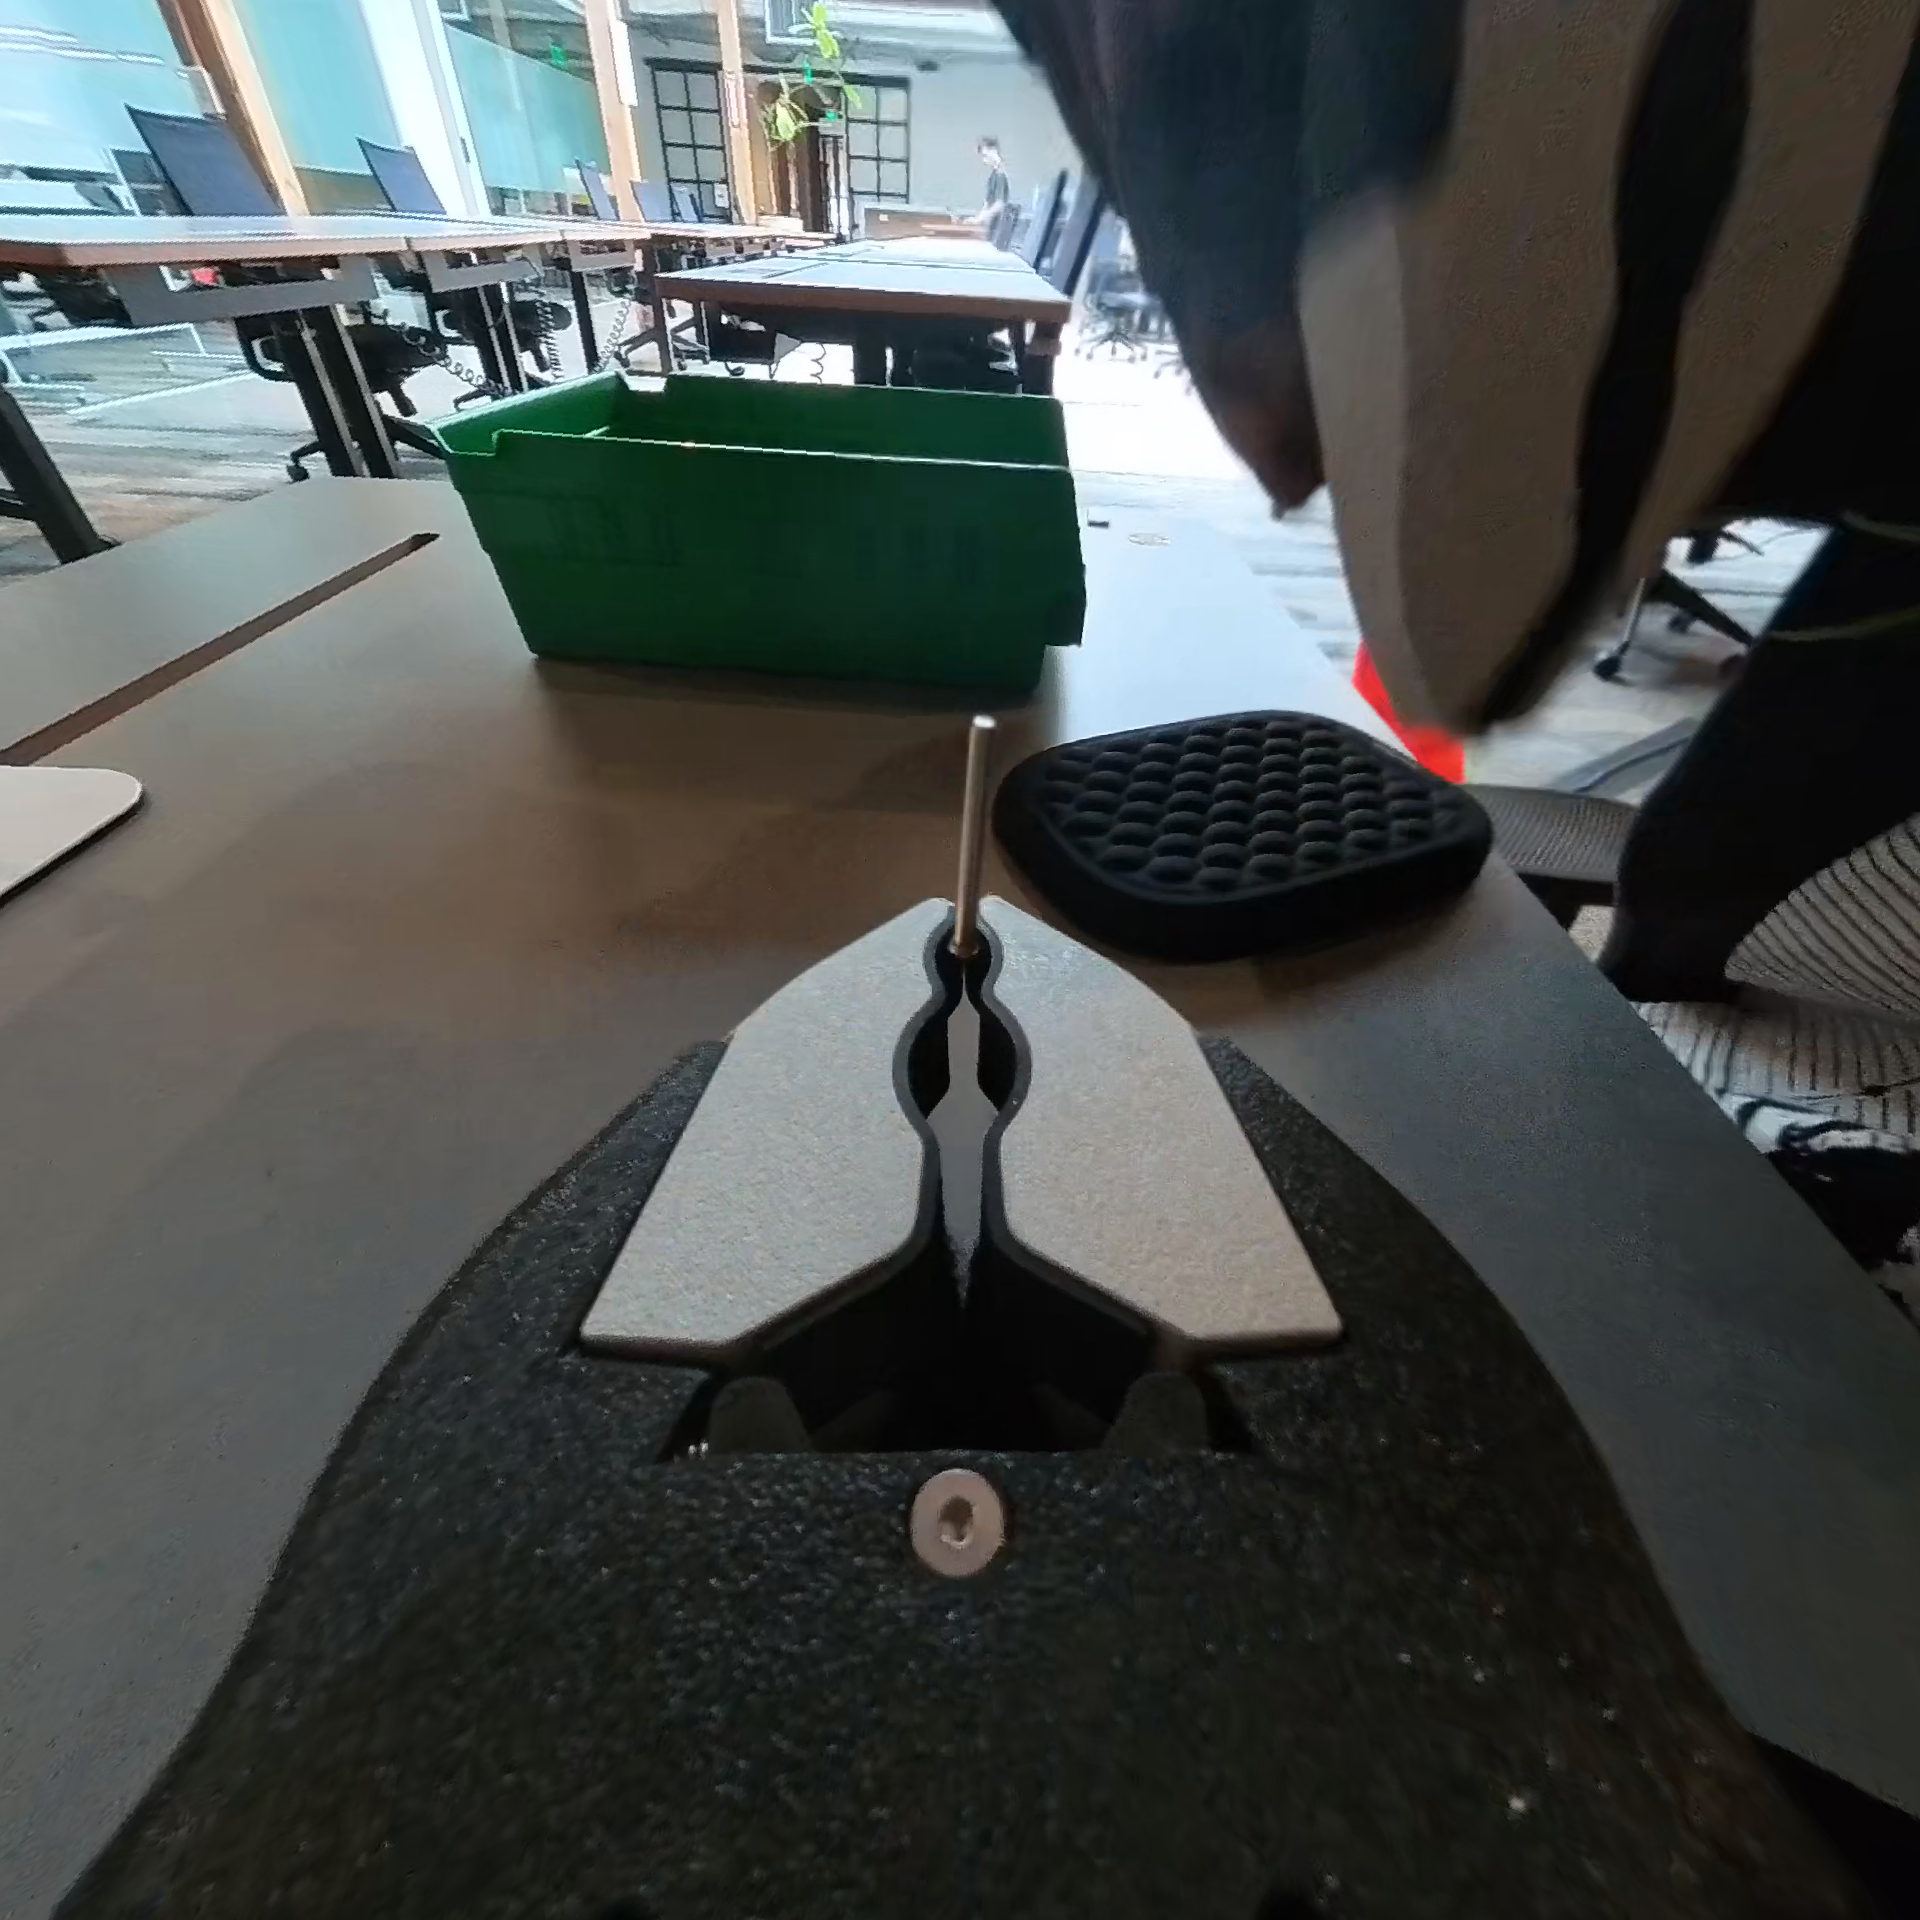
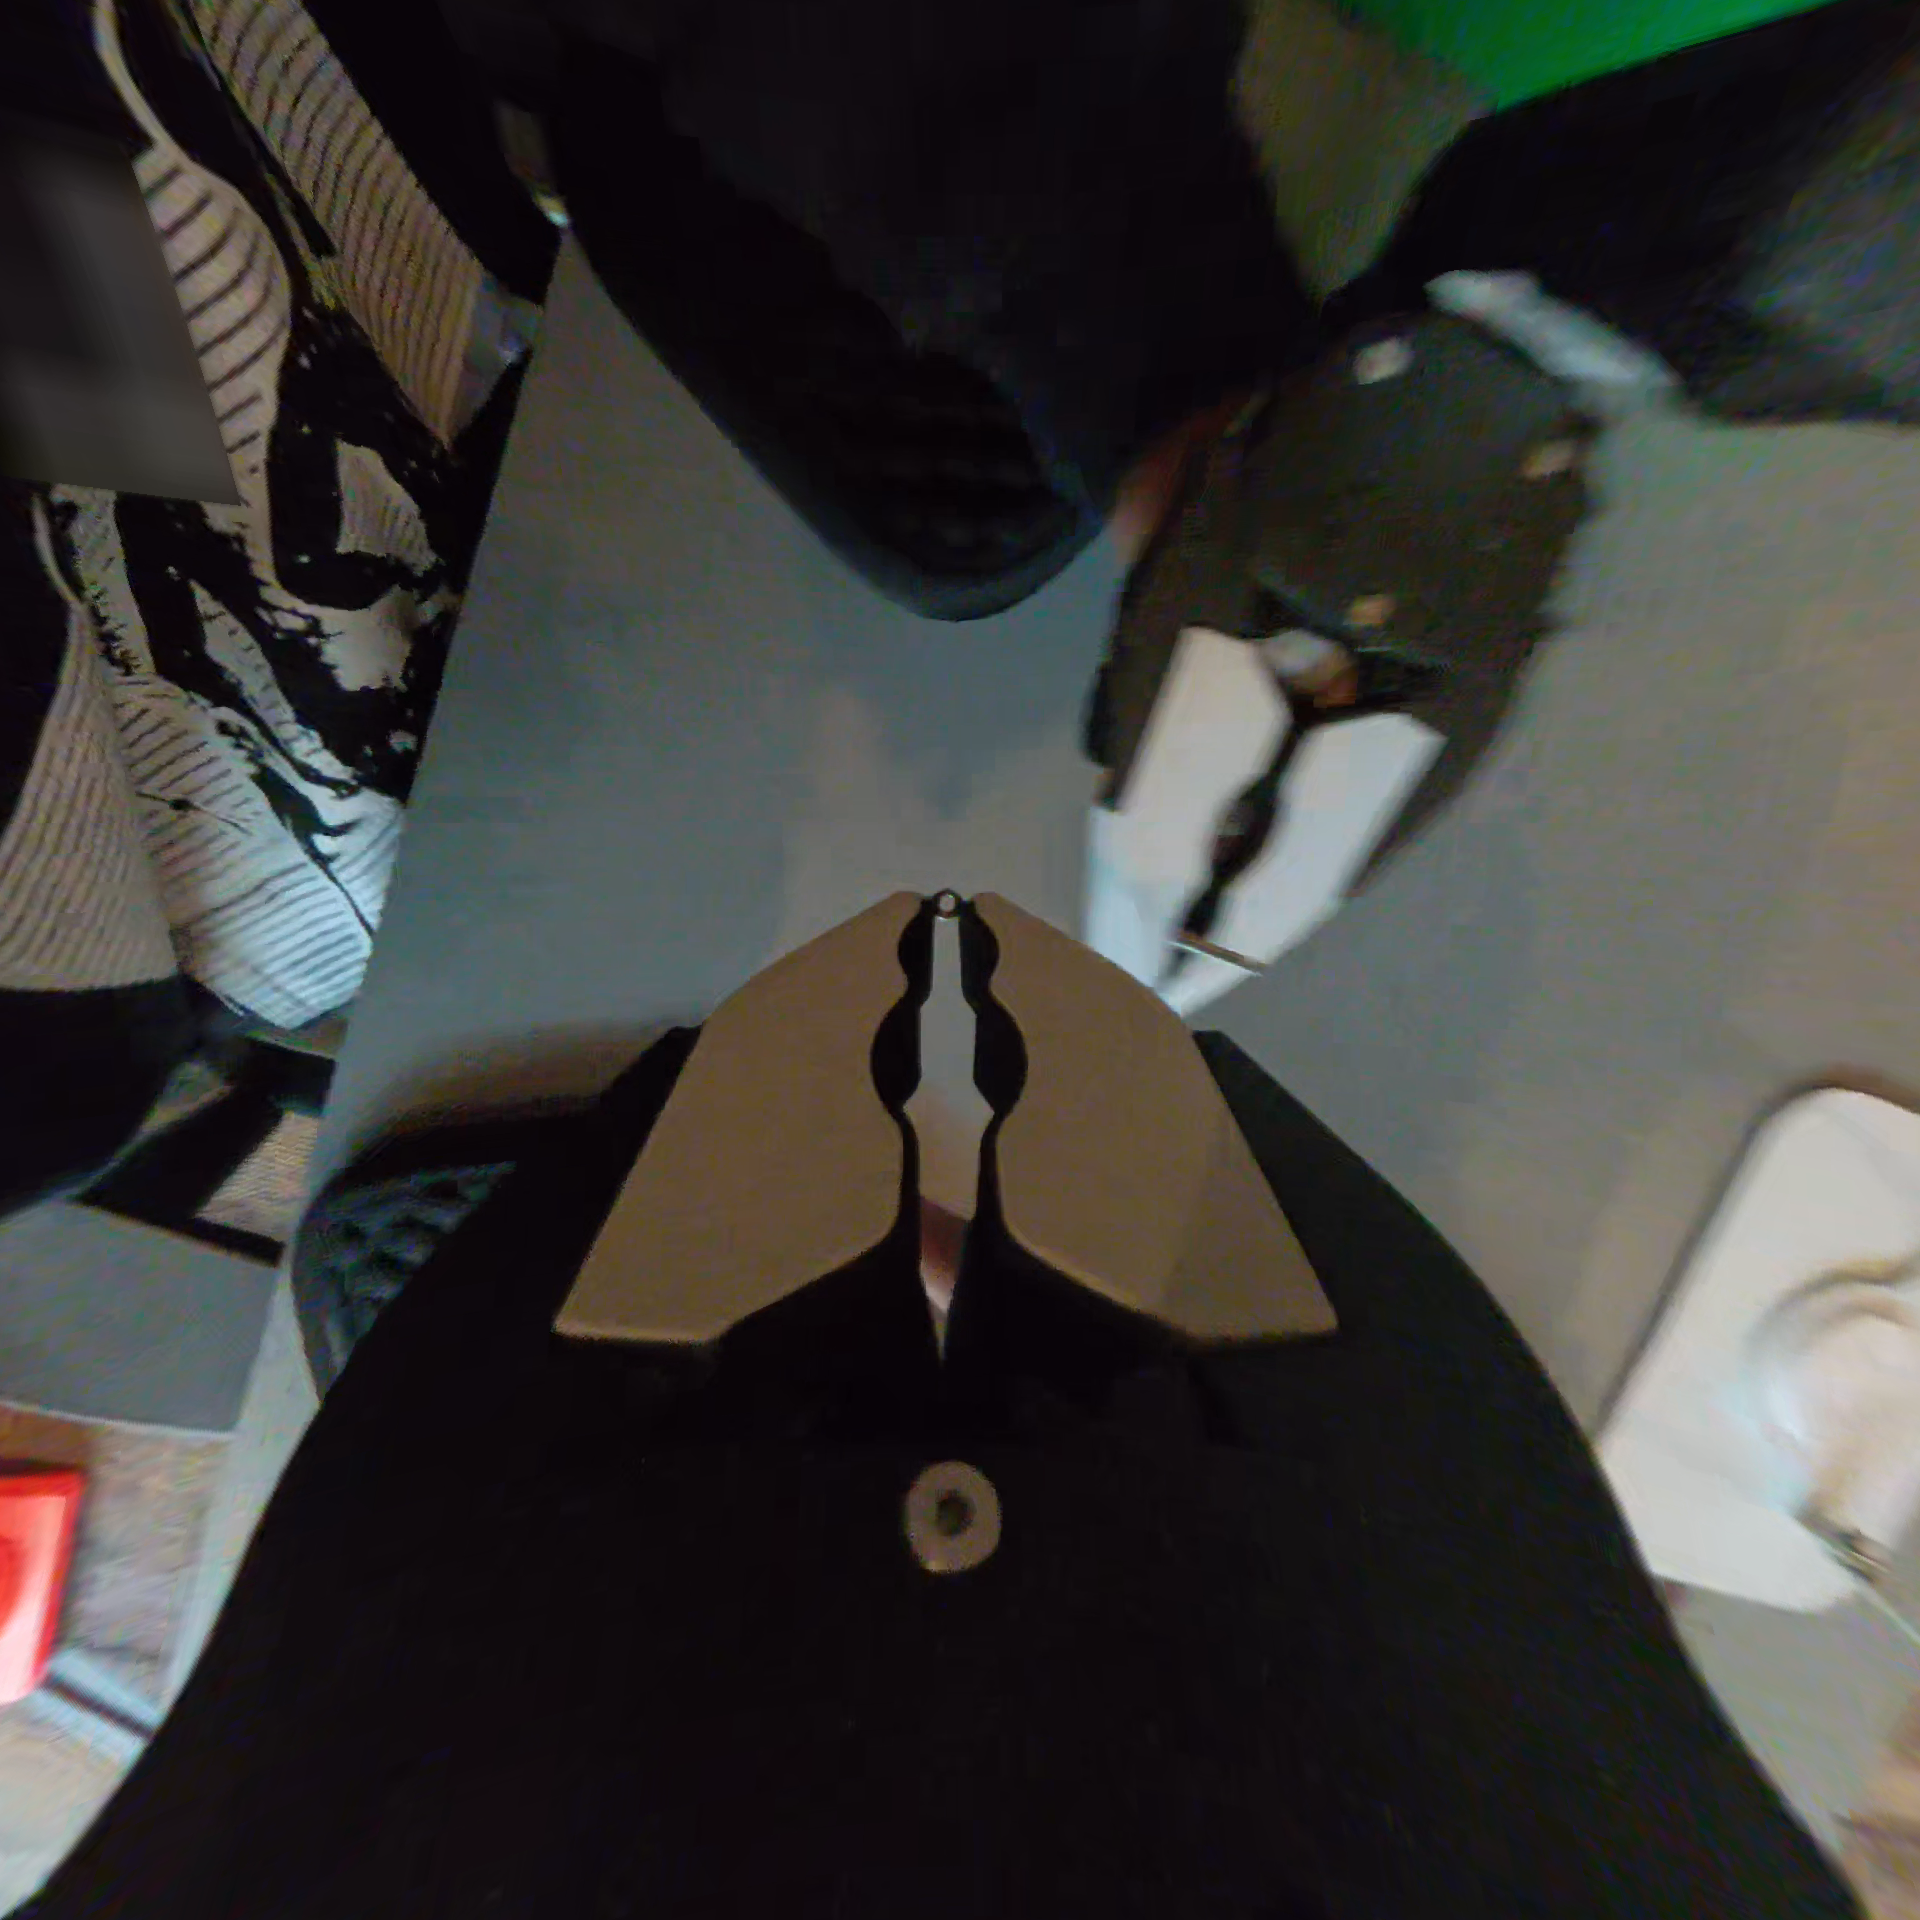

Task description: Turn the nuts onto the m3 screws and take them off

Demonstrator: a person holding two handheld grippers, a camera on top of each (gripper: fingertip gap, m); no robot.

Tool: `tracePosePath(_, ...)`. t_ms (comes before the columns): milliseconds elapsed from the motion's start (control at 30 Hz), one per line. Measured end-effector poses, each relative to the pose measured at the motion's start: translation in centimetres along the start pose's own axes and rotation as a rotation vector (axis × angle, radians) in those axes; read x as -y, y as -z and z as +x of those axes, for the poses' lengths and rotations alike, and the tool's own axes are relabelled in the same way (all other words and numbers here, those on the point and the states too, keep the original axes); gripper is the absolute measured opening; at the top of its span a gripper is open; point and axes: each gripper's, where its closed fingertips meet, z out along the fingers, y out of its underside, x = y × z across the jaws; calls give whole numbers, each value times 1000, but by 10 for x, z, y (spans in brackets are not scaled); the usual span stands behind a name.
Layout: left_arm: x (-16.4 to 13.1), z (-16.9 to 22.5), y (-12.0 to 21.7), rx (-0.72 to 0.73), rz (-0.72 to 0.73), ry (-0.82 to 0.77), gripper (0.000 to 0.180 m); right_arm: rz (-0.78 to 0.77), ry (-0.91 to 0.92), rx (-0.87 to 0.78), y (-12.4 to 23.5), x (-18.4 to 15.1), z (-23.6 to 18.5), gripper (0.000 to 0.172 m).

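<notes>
The left gripper (image 1: 964,940) is clamped shut on the lower end of a thin silver screw (image 1: 975,831), its fingertips pinching the shaft so that it sticks straight out ahead of them, long axis pointing up and away over the dark tabletop (image 1: 416,935) toward the green bin (image 1: 769,540).

The right gripper (image 2: 948,902) hangs above and to the right of the screw, looking steeply down at the tabletop, and its tips are closed on a tiny ring-shaped nut (image 2: 947,902) held right at the very end of the fingers (the hole faces the camera).

From up there the left gripper (image 2: 1221,940) lies to the right and a little ahead, the screw (image 2: 1226,954) poking out as a blurred sliver.

The two are apart; I'd judge the nut must be brought over the free tip and its hole lined up with that axis.

A black honeycomb pad (image 1: 1242,826) lies just beside the screw.
</notes>
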Motion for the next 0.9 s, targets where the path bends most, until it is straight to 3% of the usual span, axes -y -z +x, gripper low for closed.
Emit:
tracePosePath(33, 0, 1, 0, -8, -1, 0, 0, -7, 13, -20, 12, 1, 11, 3)
tracePosePath(133, -1, 5, -1, -33, -9, -7, 0, -76, 67, -34, 26, -3, 36, 3)
tracePosePath(333, -3, 10, -2, -57, -22, -26, 0, -154, 142, 111, 8, -8, 41, 4)
tracePosePath(900, -3, 12, -4, -65, -27, -30, 0, -169, 136, 150, -3, -15, 41, 4)
